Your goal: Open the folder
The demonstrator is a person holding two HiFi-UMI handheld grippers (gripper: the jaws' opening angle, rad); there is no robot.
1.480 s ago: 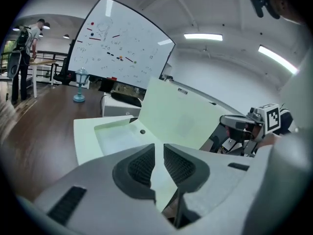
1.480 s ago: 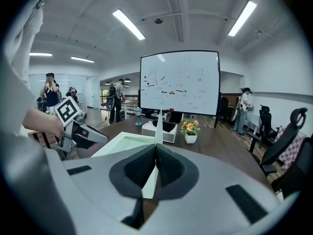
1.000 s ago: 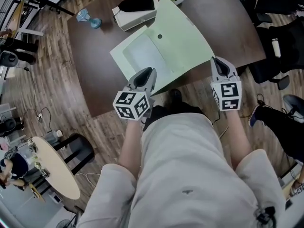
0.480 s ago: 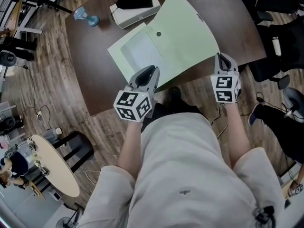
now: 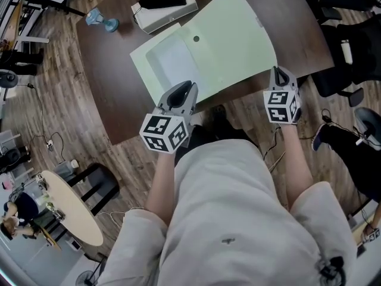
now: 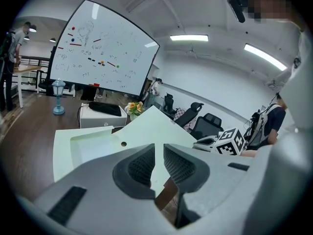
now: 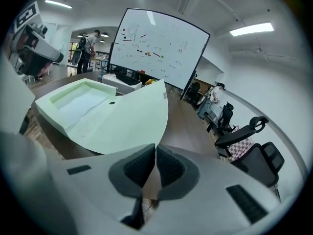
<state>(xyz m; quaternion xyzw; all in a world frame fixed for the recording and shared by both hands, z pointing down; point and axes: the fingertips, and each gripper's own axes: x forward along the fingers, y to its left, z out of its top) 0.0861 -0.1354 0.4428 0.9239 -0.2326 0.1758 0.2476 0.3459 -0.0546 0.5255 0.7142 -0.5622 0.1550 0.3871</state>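
One pale green plastic folder (image 5: 208,46) lies on the dark brown table (image 5: 113,88), its cover raised in a curve. There are two grippers. The right gripper (image 5: 280,71) is closed on the cover's near corner. The left gripper (image 5: 183,88) (jaws apart, pressing nothing) sits at the folder's near edge. One white box (image 5: 164,11) stands behind.
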